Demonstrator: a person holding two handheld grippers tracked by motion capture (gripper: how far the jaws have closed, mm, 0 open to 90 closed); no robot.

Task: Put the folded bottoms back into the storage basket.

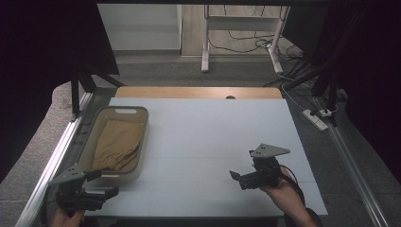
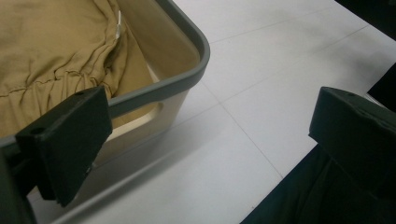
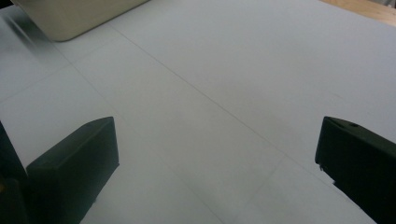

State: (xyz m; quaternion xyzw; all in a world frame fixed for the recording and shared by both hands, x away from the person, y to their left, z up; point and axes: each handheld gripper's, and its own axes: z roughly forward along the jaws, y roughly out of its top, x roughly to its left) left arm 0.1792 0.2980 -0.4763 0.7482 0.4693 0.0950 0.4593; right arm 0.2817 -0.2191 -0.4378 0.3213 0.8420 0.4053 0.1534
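High view: I work at a white table [image 1: 213, 137].
Left gripper [image 1: 101, 191]: I hold it at the near left corner, jaws spread wide, nothing between them, just in front of the bin's near end.
Bin [image 1: 142, 142]: beige, grey-rimmed, on the table's left side.
Cloth [image 1: 116, 144]: tan, bunched inside the bin.
Right gripper [image 1: 238, 178]: near right, over bare table, jaws wide apart, gripping nothing, well apart from the bin.

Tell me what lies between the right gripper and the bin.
Nothing: in the high view the white table is bare between the right gripper and the bin holding the tan cloth. The right gripper view shows the same bare stretch.
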